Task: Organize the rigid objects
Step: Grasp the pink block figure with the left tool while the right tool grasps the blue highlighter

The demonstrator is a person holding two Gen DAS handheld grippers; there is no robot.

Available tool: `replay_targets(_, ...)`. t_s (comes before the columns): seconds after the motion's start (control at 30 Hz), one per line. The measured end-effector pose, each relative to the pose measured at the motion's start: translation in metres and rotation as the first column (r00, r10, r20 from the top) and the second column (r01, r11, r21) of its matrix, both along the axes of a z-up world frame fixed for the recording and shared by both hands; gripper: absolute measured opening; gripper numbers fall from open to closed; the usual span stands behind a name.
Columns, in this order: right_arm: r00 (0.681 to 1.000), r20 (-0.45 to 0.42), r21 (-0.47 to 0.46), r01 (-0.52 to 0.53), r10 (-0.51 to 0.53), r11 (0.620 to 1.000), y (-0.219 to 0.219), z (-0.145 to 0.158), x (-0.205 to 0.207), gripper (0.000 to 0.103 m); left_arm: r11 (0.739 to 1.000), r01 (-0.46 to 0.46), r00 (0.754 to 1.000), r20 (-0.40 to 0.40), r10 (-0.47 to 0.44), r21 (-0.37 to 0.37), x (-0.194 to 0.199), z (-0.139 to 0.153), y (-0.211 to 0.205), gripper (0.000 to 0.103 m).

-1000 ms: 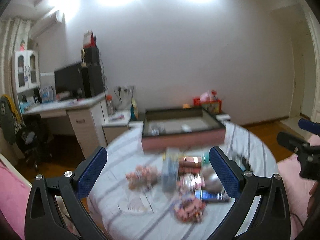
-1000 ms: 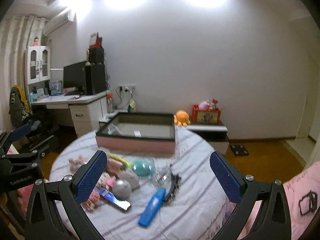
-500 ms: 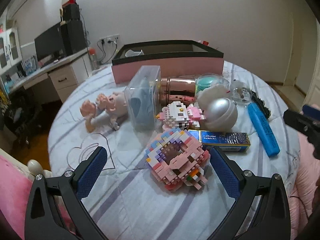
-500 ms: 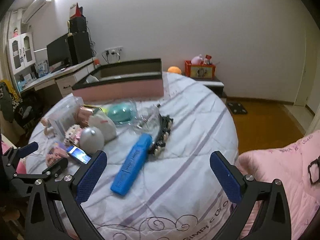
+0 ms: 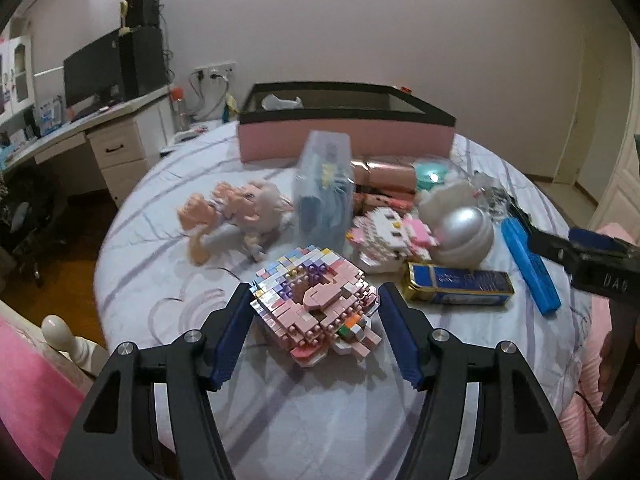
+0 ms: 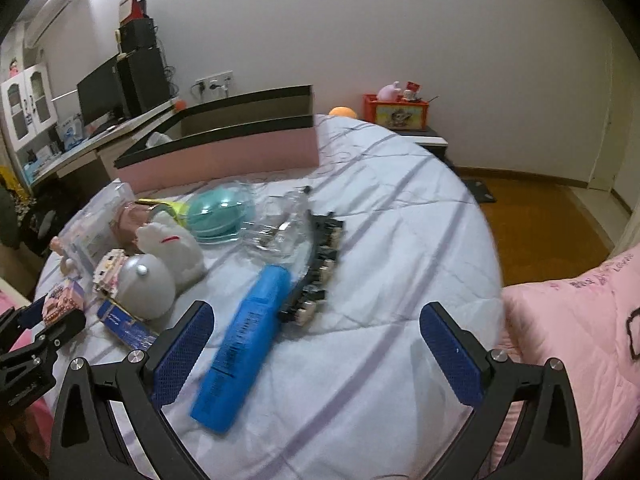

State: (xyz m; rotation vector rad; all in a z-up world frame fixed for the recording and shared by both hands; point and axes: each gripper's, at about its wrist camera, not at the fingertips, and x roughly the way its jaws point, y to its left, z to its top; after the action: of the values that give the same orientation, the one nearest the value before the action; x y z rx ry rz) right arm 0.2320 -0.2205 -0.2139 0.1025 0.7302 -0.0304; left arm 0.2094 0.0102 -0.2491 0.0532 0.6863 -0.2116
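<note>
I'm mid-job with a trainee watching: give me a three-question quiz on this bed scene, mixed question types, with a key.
1. True or false: the left gripper is empty of anything between its fingers.
2. What lies directly behind the silver dome-shaped object? A) white rabbit-shaped figure B) orange ball C) black monitor
3. Fill in: the long bright blue plastic case lies on the ____ bedspread.

Key:
1. False; its fingers are closing around the pink building-block model.
2. A, the white rabbit-shaped figure.
3. Striped.

White letters "DA" and an unclear third mark stand on the right gripper [image 5: 600, 264], at right. Print on the blue box [image 5: 460, 286] is illegible.
</note>
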Motion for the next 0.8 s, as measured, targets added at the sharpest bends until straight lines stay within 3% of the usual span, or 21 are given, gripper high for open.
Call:
replay_targets(0.17, 1.0, -0.013, -0.002, -0.008, 0.008, 1.0, 0.016, -0.004, -0.003, 0.102, 1.0, -0.011, 1.0, 0.013, 0.011, 0.018, 0.002, 0.003, 0.005, 0.065)
replay_targets(0.27, 0.999, -0.039, -0.035, -0.02, 0.018, 0.999, 0.026, -0.012, -0.001, 0.071, 1.0, -0.003, 1.0, 0.01, 0.003, 0.006, 0.004, 0.003, 0.008, 0.065)
replay_targets(0.37, 0.999, -0.042, -0.067, -0.028, 0.025, 0.997, 0.028, -0.016, -0.001, 0.063, 1.0, 0.004, 1.0, 0.005, -0.004, 0.003, 0.005, 0.002, 0.009, 0.065)
replay_targets(0.4, 0.999, -0.043, -0.068, -0.03, 0.028, 0.997, 0.027, -0.015, -0.001, 0.055, 1.0, 0.004, 1.0, 0.005, -0.004, 0.001, 0.005, 0.002, 0.01, 0.065)
replay_targets(0.43, 0.999, -0.043, -0.07, -0.03, 0.027, 0.997, 0.025, -0.013, -0.002, 0.041, 1.0, 0.005, 1.0, 0.003, -0.005, 0.0, 0.005, 0.002, 0.01, 0.065)
replay_targets(0.5, 0.999, -0.044, -0.079, -0.033, 0.03, 0.996, 0.02, -0.011, -0.006, 0.03, 1.0, 0.005, 1.0, 0.006, -0.005, -0.003, 0.003, 0.003, 0.012, 0.065)
replay_targets(0.6, 0.998, -0.046, -0.057, -0.048, 0.045, 0.997, 0.015, -0.011, -0.008, 0.029, 1.0, 0.0, 1.0, 0.013, 0.001, -0.008, 0.003, 0.004, 0.014, 0.065)
replay_targets(0.8, 0.996, -0.039, -0.109, -0.08, 0.077, 0.991, 0.025, -0.014, -0.002, 0.029, 1.0, 0.003, 1.0, 0.012, -0.003, 0.024, 0.006, 0.003, 0.008, 0.065)
